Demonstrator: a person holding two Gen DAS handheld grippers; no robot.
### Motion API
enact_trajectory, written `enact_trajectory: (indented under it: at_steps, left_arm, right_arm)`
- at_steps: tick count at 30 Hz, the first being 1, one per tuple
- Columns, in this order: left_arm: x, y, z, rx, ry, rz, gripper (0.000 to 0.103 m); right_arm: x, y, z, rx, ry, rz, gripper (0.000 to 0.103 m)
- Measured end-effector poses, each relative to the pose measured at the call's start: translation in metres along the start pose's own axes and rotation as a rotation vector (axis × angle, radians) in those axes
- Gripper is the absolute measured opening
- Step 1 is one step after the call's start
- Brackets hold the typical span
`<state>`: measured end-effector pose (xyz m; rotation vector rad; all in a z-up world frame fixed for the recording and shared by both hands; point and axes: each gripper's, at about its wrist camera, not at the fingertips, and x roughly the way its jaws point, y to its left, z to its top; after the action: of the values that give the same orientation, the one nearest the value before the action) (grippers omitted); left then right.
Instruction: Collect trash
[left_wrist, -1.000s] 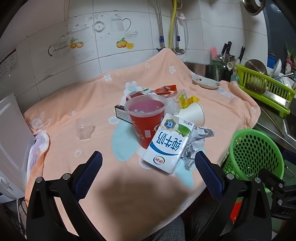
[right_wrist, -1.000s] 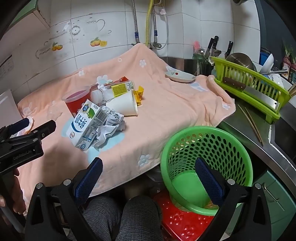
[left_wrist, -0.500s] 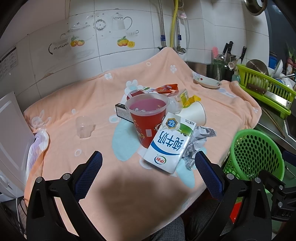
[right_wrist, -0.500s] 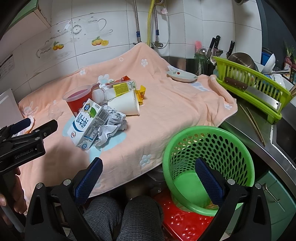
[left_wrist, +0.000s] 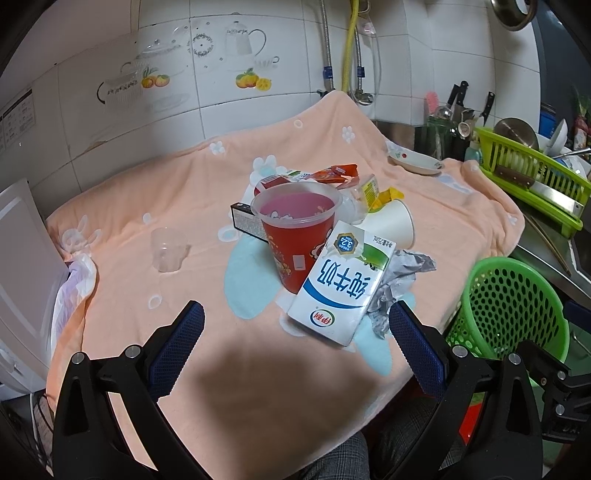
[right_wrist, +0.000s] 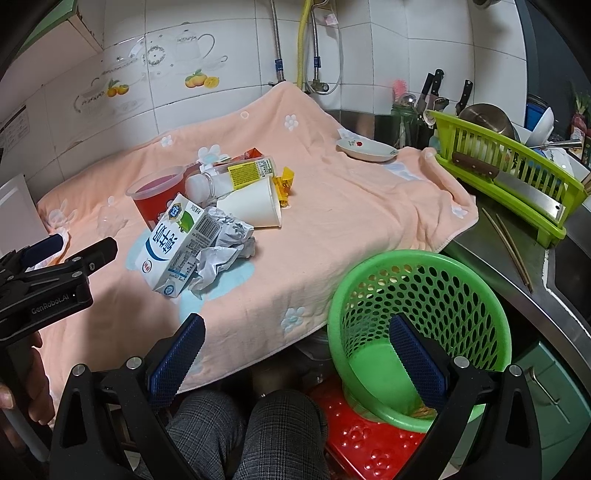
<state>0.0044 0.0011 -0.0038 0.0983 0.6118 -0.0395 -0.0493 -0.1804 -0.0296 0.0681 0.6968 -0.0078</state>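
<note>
Trash lies piled on a peach towel (left_wrist: 155, 206): a white and blue milk carton (left_wrist: 341, 284), a red plastic cup (left_wrist: 295, 232), crumpled grey paper (left_wrist: 402, 277), a white paper cup (left_wrist: 395, 221), a small clear cup (left_wrist: 168, 249), a bottle (right_wrist: 236, 171) and wrappers (left_wrist: 332, 171). A green mesh basket (right_wrist: 421, 321) stands off the towel's right edge. My left gripper (left_wrist: 295, 343) is open and empty, just short of the carton. My right gripper (right_wrist: 295, 354) is open and empty, near the basket; the carton (right_wrist: 177, 240) lies to its left.
A white dish (right_wrist: 365, 149) lies at the towel's far right corner. A green dish rack (right_wrist: 509, 166) with a knife, a knife jar (right_wrist: 406, 122) and chopsticks (right_wrist: 509, 247) stand on the steel counter to the right. A red stool (right_wrist: 369, 443) is under the basket.
My left gripper has moved slightly forward towards the carton and cup. My right gripper has edged a little forward; the basket looks slightly nearer. Both stay open.
</note>
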Motion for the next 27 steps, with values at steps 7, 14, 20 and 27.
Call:
enact_trajectory:
  at_steps: [7, 14, 20, 27]
  left_arm:
    - [0.0036, 0.0017, -0.0004, -0.008, 0.004, -0.003, 0.098]
    - [0.0056, 0.0030, -0.0010, -0.012, 0.006, -0.002, 0.098]
    - [0.0061, 0.0047, -0.0011, -0.015, 0.007, -0.002, 0.098]
    - [0.0070, 0.0052, -0.0012, -0.016, 0.009, -0.006, 0.098]
  right_arm:
    - [0.0037, 0.0032, 0.0008, -0.007, 0.002, 0.001, 0.097]
    - [0.0061, 0.0054, 0.0016, -0.013, 0.004, 0.002, 0.097]
    - [0.0081, 0.0077, 0.0034, -0.017, 0.007, 0.002, 0.097]
    - [0.0085, 0.0077, 0.0033, -0.017, 0.007, 0.002, 0.097]
